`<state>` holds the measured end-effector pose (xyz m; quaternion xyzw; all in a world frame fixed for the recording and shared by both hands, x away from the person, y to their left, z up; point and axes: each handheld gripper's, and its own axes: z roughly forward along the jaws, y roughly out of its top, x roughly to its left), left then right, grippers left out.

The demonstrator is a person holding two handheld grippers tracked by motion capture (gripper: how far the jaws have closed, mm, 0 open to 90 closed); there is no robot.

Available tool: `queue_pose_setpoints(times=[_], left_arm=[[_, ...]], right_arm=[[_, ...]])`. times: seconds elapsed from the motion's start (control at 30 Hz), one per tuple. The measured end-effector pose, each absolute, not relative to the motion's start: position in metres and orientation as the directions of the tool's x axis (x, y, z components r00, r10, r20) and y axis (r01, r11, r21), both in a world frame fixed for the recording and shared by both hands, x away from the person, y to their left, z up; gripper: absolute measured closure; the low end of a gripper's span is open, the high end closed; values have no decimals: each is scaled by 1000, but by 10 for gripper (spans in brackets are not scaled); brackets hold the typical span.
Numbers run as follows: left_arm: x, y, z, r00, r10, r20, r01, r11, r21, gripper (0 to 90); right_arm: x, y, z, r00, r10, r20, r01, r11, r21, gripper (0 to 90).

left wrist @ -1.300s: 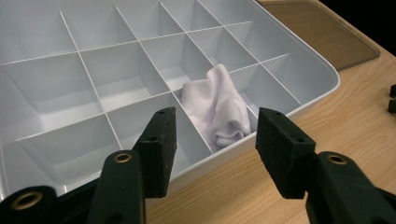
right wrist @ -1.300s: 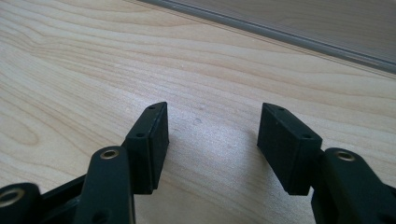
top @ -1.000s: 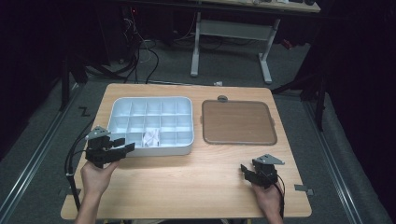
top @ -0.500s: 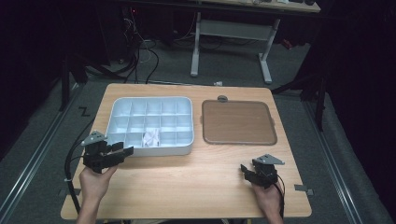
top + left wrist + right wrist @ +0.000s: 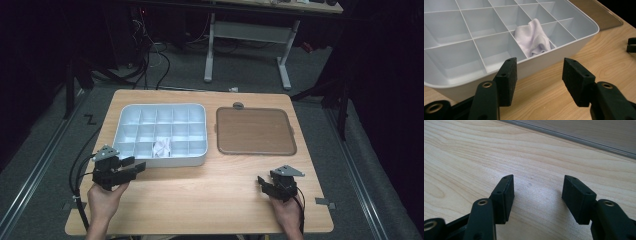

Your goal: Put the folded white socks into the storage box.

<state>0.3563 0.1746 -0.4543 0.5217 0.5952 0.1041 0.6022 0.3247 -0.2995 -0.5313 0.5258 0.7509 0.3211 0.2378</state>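
Pale wood-grain table (image 5: 210, 200), light tan with darker streaks; pale grey-white tray (image 5: 199, 159) with thin white dividers, holding a white cloth (image 5: 534, 37). Brown lid (image 5: 254, 131) with a greyish translucent rim, flat and plain. Black left gripper (image 5: 134, 165) and black right gripper (image 5: 260, 181), each topped by a grey plate; dark grey floor (image 5: 50, 150) beyond.

A white compartment tray (image 5: 160, 135) with a grid of small cells lies flat on the left half of the wooden counter (image 5: 210, 195), a crumpled white cloth (image 5: 161, 146) tucked into a middle cell of its near row, and a flat brown tray (image 5: 255, 131) sits just beside it on the right.
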Motion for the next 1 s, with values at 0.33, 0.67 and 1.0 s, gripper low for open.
queue_pose_setpoints(times=[0.33, 0.67, 1.0], left_arm=[[353, 171, -461, 273, 734, -622, 515, 434, 739, 451], [348, 164, -469, 284, 728, -624, 527, 425, 736, 450], [346, 160, -476, 287, 722, -630, 537, 423, 730, 448]], right_arm=[[325, -299, -531, -334, 942, -19, 637, 241, 732, 436], [325, -299, -531, -335, 942, -20, 637, 242, 732, 435], [325, -299, -531, -334, 942, -20, 637, 242, 732, 434]])
